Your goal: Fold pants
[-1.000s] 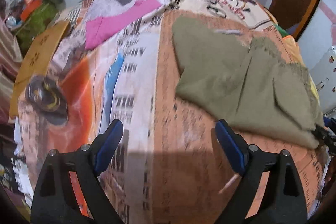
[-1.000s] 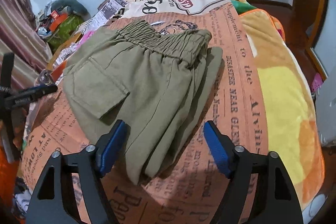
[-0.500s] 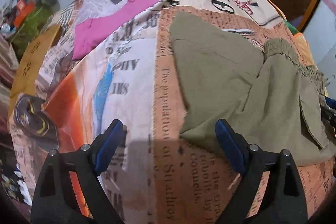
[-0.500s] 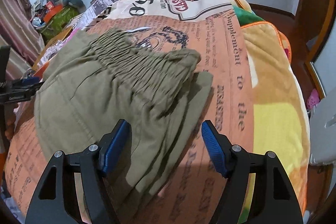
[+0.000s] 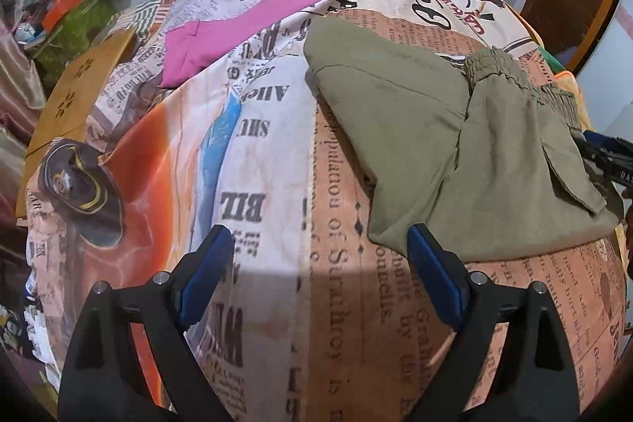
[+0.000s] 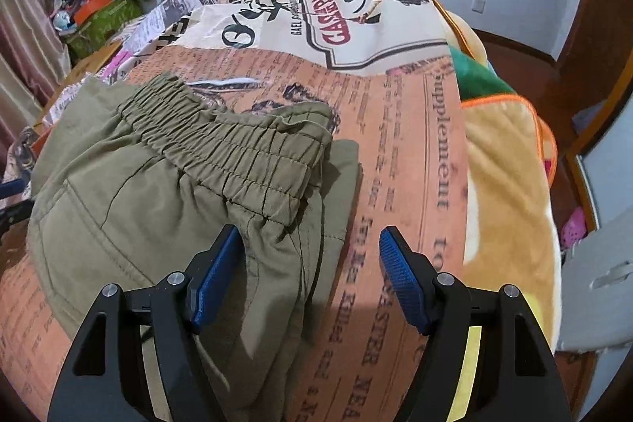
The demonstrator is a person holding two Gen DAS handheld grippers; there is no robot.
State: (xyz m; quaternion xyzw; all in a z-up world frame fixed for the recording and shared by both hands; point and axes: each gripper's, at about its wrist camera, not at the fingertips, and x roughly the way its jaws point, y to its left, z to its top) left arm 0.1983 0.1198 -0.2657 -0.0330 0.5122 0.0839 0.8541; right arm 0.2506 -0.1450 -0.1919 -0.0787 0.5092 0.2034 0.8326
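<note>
Two black grippers with blue finger pads hover over a bed covered by a newspaper-print sheet in orange, cream and white. The olive-green cotton pants lie folded on the orange part of that sheet, with the gathered elastic waistband on top and a flapped pocket facing up.

The left gripper hangs with its jaws spread wide and nothing between them; its right finger sits just at the near corner of the pants, while its left finger is over bare sheet. The right gripper also has its jaws wide apart, and the near folded edge of the pants lies in the gap between them, under the left pad. Whether that pad touches the cloth I cannot tell.

Farther back on the sheet lies a bright pink folded garment, well apart from the pants. A yellow and orange fleece blanket lies along the bed's right side.
</note>
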